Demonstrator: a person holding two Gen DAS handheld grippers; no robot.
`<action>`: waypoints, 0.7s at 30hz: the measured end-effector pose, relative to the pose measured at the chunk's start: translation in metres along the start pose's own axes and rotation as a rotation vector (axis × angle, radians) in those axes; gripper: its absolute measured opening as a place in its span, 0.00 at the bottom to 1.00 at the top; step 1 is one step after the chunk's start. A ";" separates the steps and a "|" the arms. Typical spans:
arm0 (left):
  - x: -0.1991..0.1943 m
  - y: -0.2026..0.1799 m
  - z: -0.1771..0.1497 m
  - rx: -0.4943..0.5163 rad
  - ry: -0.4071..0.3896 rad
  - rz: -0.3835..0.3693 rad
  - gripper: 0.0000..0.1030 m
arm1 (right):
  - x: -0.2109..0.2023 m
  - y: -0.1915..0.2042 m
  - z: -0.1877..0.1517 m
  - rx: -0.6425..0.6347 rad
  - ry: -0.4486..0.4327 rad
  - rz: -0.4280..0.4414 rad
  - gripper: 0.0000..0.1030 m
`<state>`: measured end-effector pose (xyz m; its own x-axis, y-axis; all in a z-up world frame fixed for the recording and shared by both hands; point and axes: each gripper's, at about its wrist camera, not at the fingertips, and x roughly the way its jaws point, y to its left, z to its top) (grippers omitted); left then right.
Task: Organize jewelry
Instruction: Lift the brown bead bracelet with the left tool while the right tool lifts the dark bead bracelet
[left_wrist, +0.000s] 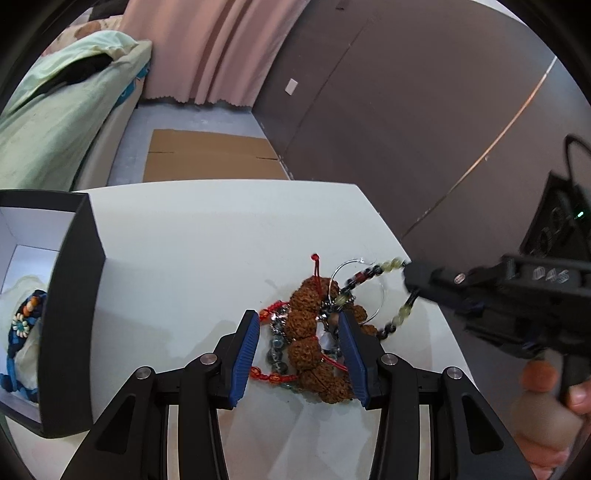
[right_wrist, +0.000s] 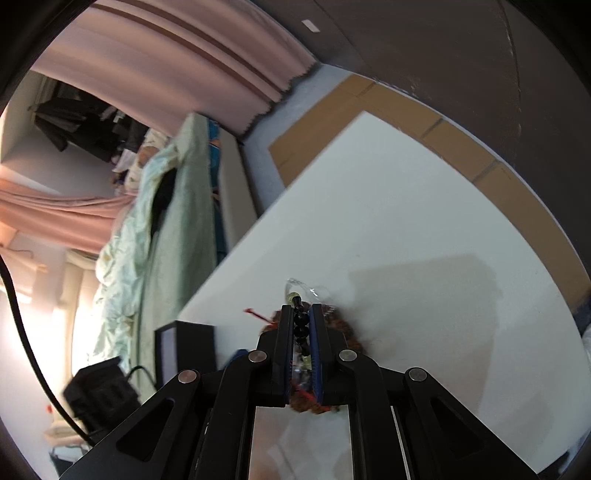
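Two grippers working | I'm clamping right gripper (right_wrist: 300, 325) on black-and-yellow bead strand (left_wrist: 373, 275), teasing it free | left gripper (left_wrist: 297, 332) standing apart, straddling tangled brown seed-bead pile (left_wrist: 306, 332) on white table (left_wrist: 221, 240).

left wrist – close, down | right wrist – close | shared (overlap): jewelry pile (left_wrist: 314, 332)

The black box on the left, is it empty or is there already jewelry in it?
Not empty. The left wrist view shows the open black box holding a blue beaded piece on pale lining inside.
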<state>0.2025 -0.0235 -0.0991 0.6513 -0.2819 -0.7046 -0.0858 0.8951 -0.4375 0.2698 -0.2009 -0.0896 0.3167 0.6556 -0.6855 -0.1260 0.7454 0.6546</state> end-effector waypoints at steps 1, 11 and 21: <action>0.001 -0.001 -0.001 0.005 0.006 0.003 0.45 | -0.002 0.000 0.001 0.000 -0.006 0.002 0.10; 0.013 -0.010 -0.018 0.049 0.048 0.051 0.27 | -0.022 -0.007 0.001 0.027 -0.061 0.019 0.10; -0.019 -0.022 -0.019 0.090 -0.036 0.031 0.19 | -0.038 -0.003 -0.001 -0.004 -0.114 0.027 0.10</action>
<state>0.1774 -0.0447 -0.0862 0.6761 -0.2428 -0.6957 -0.0390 0.9310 -0.3629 0.2577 -0.2282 -0.0662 0.4184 0.6576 -0.6265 -0.1395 0.7281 0.6712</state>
